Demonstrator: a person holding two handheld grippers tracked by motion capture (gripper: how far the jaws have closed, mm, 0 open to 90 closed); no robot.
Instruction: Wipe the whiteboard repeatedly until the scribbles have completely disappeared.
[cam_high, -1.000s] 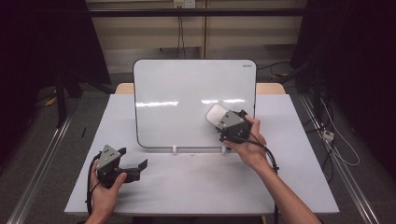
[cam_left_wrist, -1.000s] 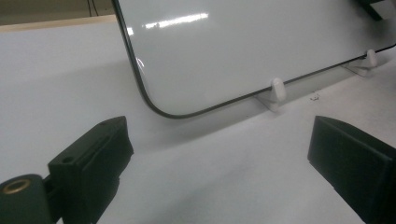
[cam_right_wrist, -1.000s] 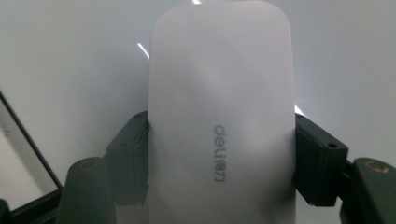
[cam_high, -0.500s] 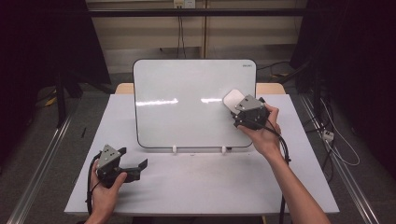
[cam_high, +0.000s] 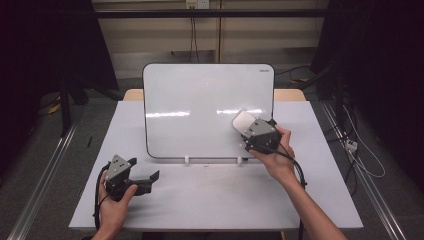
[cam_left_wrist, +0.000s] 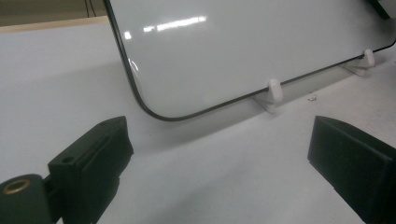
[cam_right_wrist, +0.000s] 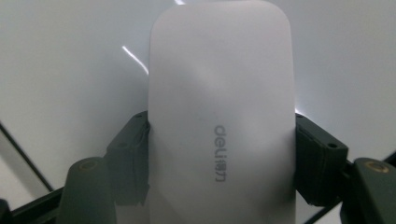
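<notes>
Eraser (cam_right_wrist: 219, 121) pinched between right gripper (cam_high: 248, 129) jaws, pressed flat on the whiteboard (cam_high: 200, 100), lower-right area. Left gripper (cam_high: 146, 172) spread wide, parked on the table (cam_high: 210, 195) off the whiteboard's lower-left corner. Risk, I'd say: whiteboard only sits in two small clip feet (cam_left_wrist: 274, 89); hard wiping pressure could tip or skid it.

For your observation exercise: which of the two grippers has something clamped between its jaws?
The right gripper, at the whiteboard, clamps a white eraser; the left gripper rests open on the table.
</notes>
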